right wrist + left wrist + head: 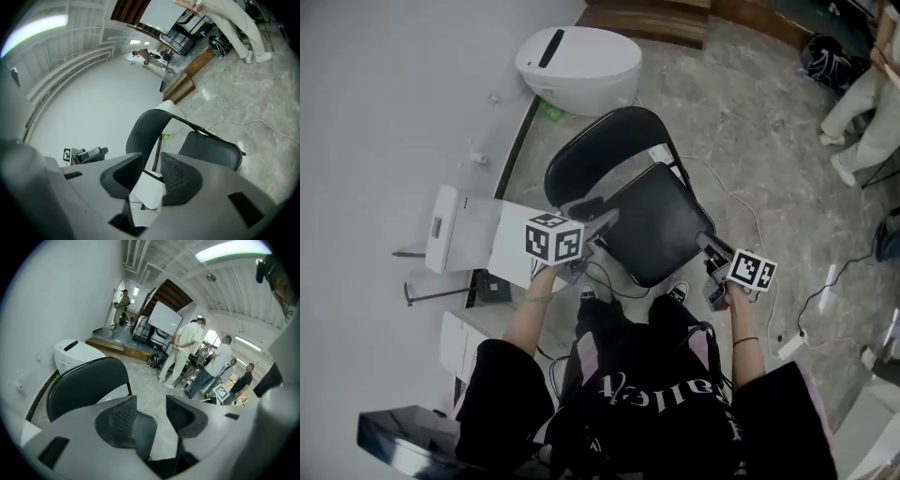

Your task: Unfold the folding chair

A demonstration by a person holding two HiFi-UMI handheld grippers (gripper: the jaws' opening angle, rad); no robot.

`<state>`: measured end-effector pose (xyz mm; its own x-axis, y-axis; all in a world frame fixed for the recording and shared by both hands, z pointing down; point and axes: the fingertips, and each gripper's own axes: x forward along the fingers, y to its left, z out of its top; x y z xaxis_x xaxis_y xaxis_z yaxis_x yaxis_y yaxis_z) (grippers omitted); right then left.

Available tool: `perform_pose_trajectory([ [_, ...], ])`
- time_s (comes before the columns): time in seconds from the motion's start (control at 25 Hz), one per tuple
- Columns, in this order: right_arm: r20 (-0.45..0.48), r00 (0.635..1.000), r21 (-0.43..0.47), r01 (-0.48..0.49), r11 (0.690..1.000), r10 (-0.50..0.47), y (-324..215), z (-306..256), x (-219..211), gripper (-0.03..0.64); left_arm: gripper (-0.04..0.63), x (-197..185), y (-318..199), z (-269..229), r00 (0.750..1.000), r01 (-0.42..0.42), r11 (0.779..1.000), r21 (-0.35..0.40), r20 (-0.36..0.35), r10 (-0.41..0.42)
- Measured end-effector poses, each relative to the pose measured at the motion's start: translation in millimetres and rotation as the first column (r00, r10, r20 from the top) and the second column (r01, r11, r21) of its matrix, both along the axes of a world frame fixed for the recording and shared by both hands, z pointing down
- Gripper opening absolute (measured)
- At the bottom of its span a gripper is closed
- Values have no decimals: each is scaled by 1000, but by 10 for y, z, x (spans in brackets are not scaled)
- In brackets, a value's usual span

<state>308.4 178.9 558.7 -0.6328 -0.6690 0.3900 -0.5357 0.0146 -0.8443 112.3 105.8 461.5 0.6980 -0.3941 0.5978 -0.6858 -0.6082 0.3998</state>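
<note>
The folding chair [647, 211] stands on the floor [750, 122] just ahead, seat [666, 239] already down (backrest [598, 155] on the far side). Left tool [602, 223] and right tool [712, 251] flank the seat's near corners, jaws apart and empty.

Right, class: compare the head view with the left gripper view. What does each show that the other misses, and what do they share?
Only the head view shows the right claw, the wearer's black top, a white box by the wall and a cable on the floor. Only the left gripper view shows the ceiling light and a whiteboard. Both show the black folding chair, its seat down, and the rounded white container behind it.
</note>
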Motion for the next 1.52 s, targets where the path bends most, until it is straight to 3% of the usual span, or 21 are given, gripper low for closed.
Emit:
perform_pose_trajectory([
  [0.12,-47,997,53,56,997,-53,-33,-262,-362,127,189,-54,174,-91,992,29,999,-16,-120,-30],
  [0.28,-55,998,104,43,994,-37,-53,-540,-764,127,179,-220,306,-138,967,68,996,-50,-241,-78],
  [0.36,-65,998,123,20,992,-12,-30,-649,-960,127,173,-339,371,-135,965,57,997,-46,-254,-67],
  [0.56,-82,995,165,-43,985,57,217,-919,-1606,124,138,-847,689,-129,979,-39,999,-8,-201,36],
  [0.76,-114,982,189,-129,973,152,593,-1131,-2189,111,33,-1538,1043,-91,964,-33,999,-37,-266,22],
  [0.92,-174,963,233,-162,959,205,925,-1319,-2572,87,3,-1866,1388,-101,952,-75,996,-40,-300,59],
  [1.24,-214,952,280,-153,948,217,1326,-1544,-2916,46,3,-1719,2003,-483,931,-191,980,57,-306,200],
  [1.52,-223,956,315,-113,942,190,1853,-1696,-2628,43,3,-1277,2489,-679,921,-130,989,71,-360,147],
])
